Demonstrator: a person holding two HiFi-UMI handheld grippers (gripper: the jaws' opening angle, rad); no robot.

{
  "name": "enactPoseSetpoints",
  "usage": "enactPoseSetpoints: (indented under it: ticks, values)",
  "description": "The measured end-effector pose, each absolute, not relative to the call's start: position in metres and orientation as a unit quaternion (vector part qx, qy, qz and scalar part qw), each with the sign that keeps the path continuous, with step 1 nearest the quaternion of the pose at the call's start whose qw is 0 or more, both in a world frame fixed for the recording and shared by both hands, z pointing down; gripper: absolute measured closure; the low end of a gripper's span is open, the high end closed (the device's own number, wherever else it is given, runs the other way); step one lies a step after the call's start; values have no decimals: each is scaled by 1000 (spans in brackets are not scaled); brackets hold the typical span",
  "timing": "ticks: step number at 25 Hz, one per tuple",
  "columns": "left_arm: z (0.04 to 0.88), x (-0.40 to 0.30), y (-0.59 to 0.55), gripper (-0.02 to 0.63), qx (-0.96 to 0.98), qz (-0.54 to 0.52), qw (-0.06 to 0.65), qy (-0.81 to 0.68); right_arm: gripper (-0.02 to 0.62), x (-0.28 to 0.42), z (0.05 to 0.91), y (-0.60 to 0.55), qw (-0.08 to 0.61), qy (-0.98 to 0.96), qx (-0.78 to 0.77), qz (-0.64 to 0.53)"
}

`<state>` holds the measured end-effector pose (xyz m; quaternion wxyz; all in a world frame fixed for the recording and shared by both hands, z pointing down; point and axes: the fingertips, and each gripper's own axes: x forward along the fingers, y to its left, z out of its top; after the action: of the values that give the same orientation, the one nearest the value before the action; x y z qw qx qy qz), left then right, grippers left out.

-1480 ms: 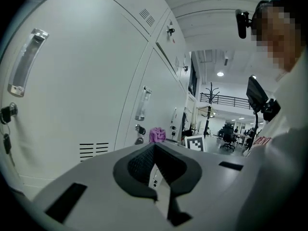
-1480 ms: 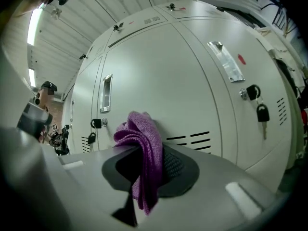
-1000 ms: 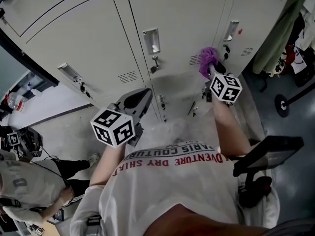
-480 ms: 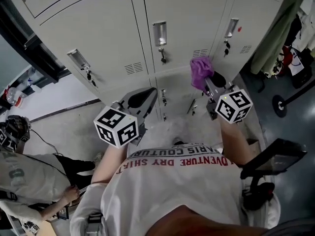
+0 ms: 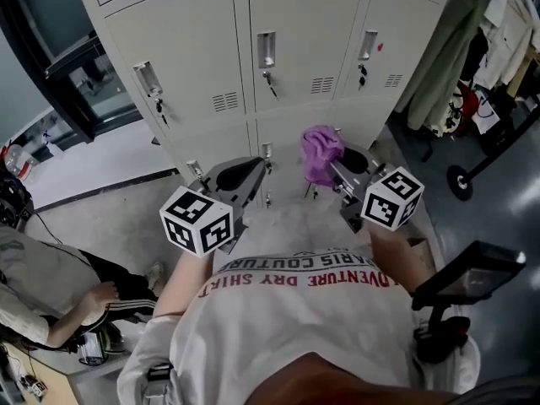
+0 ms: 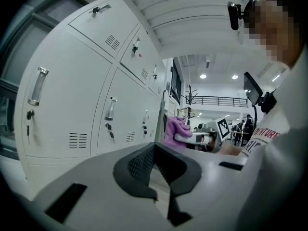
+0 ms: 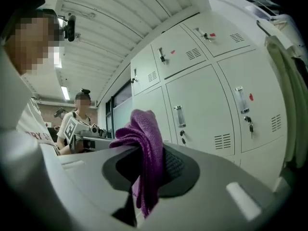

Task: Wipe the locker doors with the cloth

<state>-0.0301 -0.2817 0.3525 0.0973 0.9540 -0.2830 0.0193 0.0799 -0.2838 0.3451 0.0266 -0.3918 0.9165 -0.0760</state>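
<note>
Dark grey glossy floor point(image 5: 498, 218) spreads to the right; paler floor point(image 5: 118, 218) lies to the left, near a dark-framed window point(image 5: 72, 74) at far left; a green garment point(image 5: 439, 57) hangs far right; a ribbed white ceiling point(image 6: 202, 13) runs overhead, with round ceiling lights point(image 6: 203, 76) lit far off.

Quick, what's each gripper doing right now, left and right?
Left gripper: closed, nothing between its jaws.
Right gripper: closed on the crumpled purple knitted cloth.
</note>
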Motion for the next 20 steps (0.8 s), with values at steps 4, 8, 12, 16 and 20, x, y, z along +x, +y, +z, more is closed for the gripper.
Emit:
enactPoseSetpoints:
  ticks: [4,8,12,16,20]
  values:
    - [363,-14,-208,606,954,19,109,-278,551,89,358,-212,12,914,-400,-69]
    - [380,10,-105,606,955,20,118,-273,551,110,386,-106,5,910,-405,-91]
    - [398,38,13,606,954,27,137,-266,551,139,404,12,-6,904,-412,-113]
    - [392,58,114,606,955,30,136,-263,551,157,399,113,-7,904,-411,-120]
    - [377,61,192,606,956,31,122,-265,551,163,385,191,6,905,-410,-114]
